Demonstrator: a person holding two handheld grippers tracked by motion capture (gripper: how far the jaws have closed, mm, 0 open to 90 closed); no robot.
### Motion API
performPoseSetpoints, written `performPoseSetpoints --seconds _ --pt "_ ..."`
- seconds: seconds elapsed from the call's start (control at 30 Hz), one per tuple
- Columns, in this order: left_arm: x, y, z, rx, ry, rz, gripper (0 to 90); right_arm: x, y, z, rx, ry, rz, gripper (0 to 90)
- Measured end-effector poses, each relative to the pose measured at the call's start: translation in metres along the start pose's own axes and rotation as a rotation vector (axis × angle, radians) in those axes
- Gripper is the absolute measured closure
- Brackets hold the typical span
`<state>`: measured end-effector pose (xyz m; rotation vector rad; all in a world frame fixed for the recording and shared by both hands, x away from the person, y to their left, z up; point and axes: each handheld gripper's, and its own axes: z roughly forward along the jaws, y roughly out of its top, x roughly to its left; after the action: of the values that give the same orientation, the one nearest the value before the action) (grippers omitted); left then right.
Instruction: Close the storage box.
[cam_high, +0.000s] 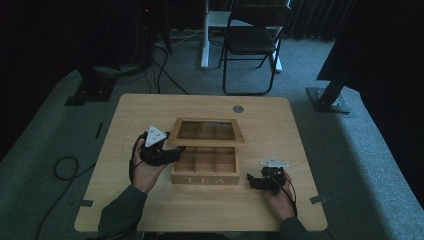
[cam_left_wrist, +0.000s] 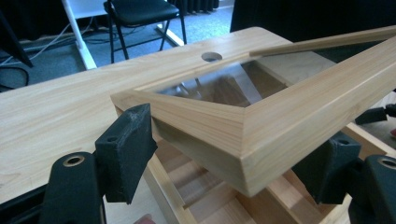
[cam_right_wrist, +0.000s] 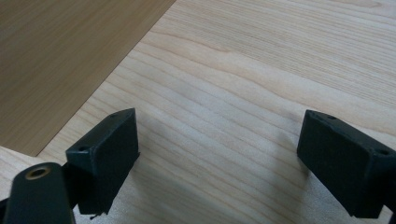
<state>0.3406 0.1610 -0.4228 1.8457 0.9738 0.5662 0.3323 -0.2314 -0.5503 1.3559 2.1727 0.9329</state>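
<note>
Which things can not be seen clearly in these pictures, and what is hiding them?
- Grip on the lid: in the left gripper view, the lid corner sits between the left gripper fingers; contact is unclear.
- Tea box compartments: the high view is dim, the raised lid covers the back row; contents unreadable.
- Box hinge: behind the lid in the high view.
- Right gripper: open over bare table; its view cuts off the box.

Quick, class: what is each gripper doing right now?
Left gripper: open, jaws either side of the tea box lid's corner.
Right gripper: open, holding nothing.
</note>
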Motion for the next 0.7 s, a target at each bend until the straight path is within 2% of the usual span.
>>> performPoseSetpoints --seconds 0.7 --pt "-0.001 -0.016 -0.001 0.01 -0.027 -0.027 26.3 0.001 -0.001 -0.001 0.0 0.003 -0.001 12.2"
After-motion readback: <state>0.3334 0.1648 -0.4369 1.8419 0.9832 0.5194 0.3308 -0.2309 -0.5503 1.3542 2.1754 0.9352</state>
